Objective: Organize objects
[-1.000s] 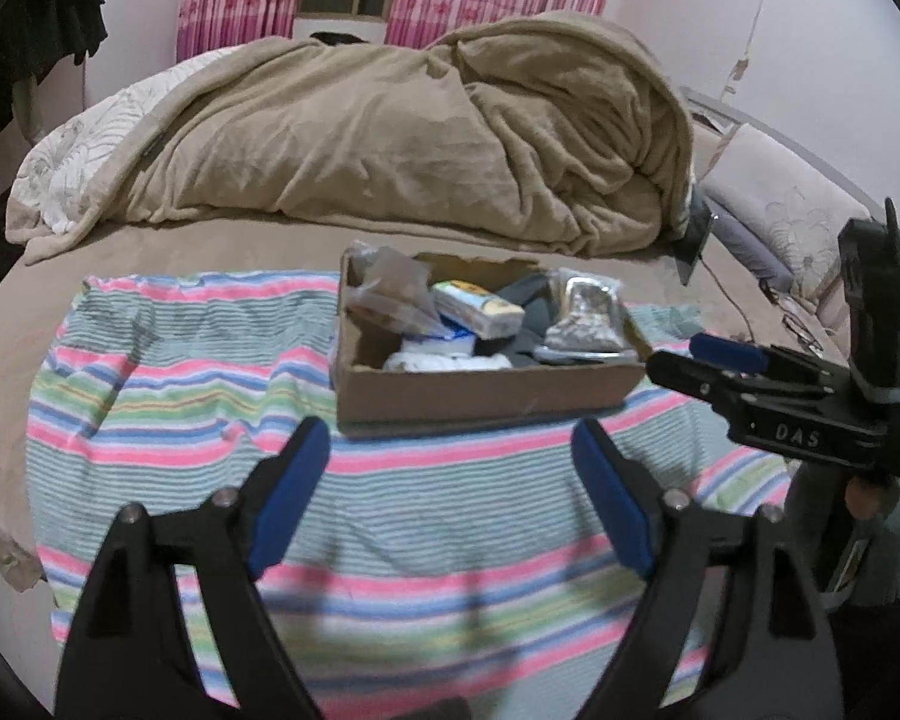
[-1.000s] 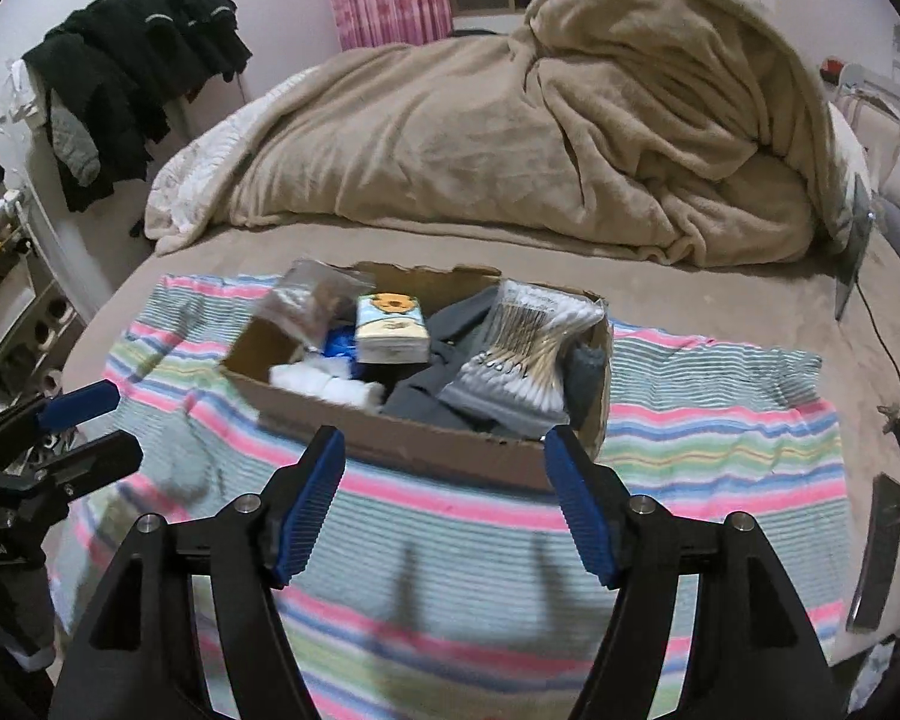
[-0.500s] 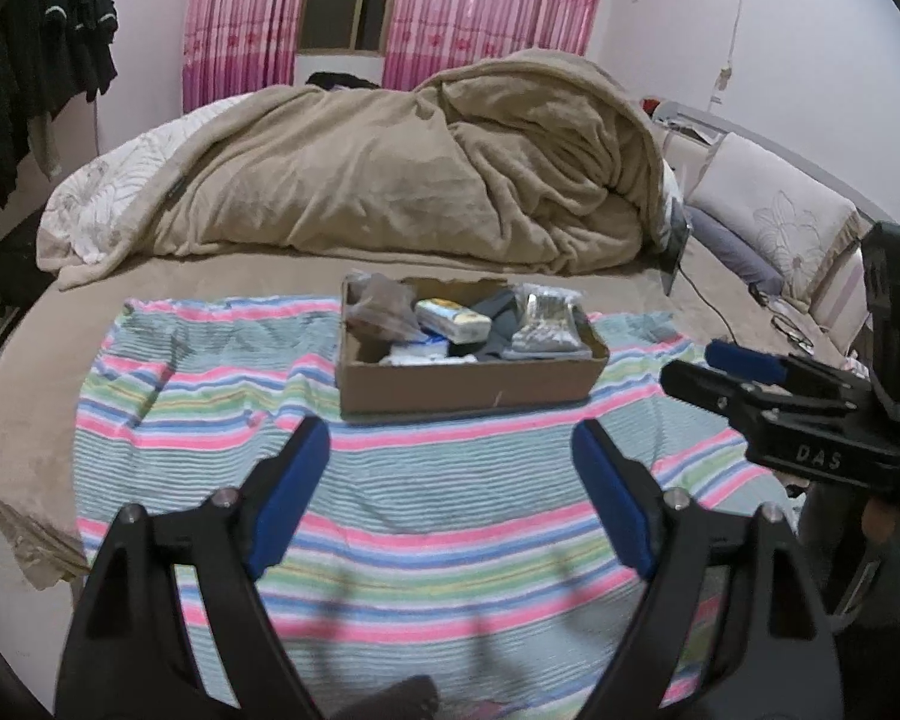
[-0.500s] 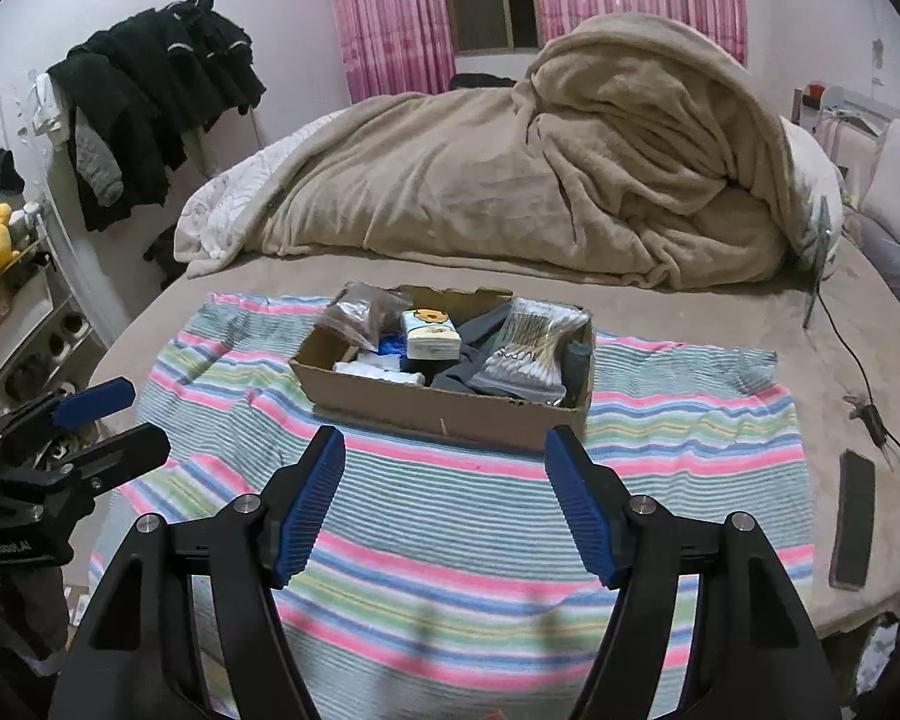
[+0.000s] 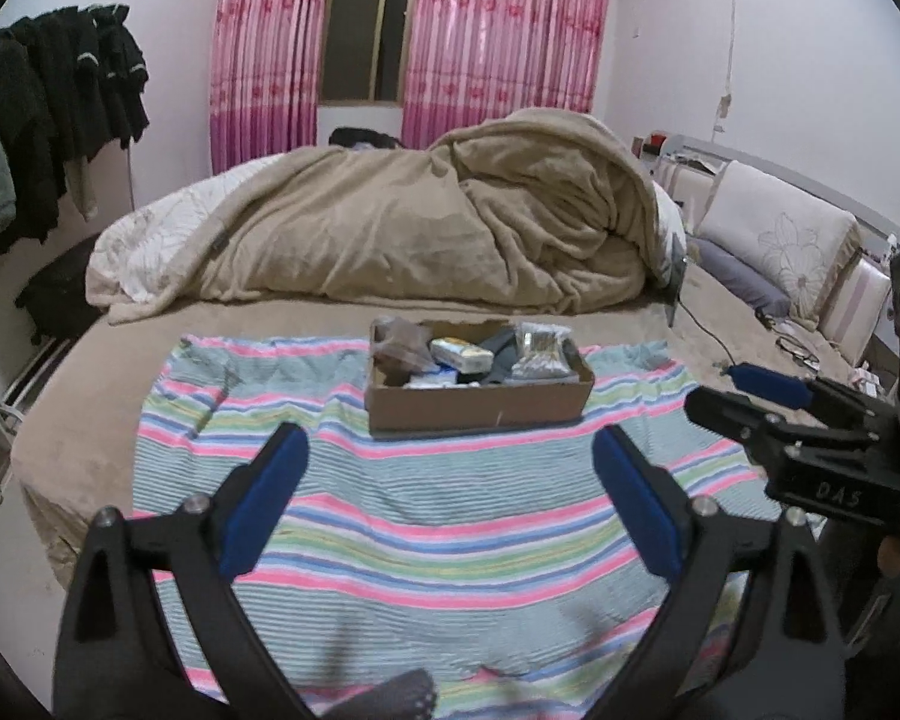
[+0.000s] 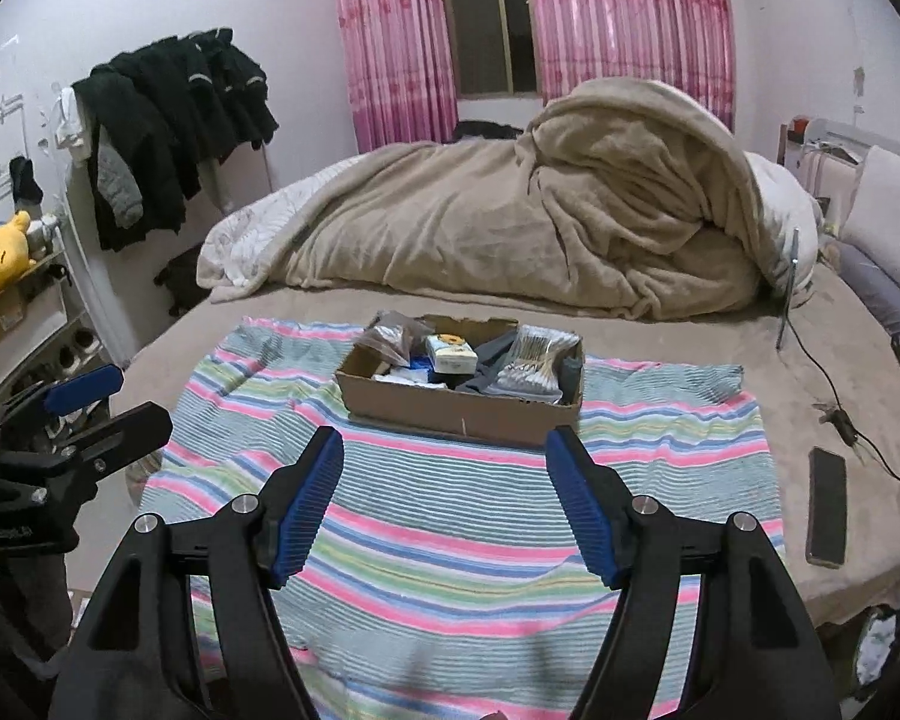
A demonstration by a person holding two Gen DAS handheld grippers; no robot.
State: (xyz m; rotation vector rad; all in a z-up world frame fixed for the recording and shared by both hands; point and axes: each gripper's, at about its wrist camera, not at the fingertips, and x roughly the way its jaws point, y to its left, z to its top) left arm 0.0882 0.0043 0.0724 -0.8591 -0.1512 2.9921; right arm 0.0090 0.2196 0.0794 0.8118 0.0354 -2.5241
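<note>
A brown cardboard box [image 5: 480, 405] [image 6: 462, 411] sits on a striped cloth [image 5: 426, 516] [image 6: 450, 516] spread over the bed. It holds a clear bag [image 6: 390, 336], a small white-and-yellow box [image 6: 450, 351], a pack of cotton swabs [image 6: 531, 360] and dark and white items. My left gripper [image 5: 450, 450] is open and empty, well back from the box. My right gripper [image 6: 444, 450] is open and empty, also back from the box; it shows at the right of the left wrist view [image 5: 744, 393].
A rumpled beige blanket [image 6: 510, 228] fills the far half of the bed. A black phone [image 6: 827, 507] and a charging cable [image 6: 822, 372] lie on the bed at the right. Pillows [image 5: 774, 246] line the right side. Dark clothes [image 6: 168, 120] hang at the left.
Both grippers have pulled back and up from the box, which now looks smaller and farther away. Both stay open and empty.
</note>
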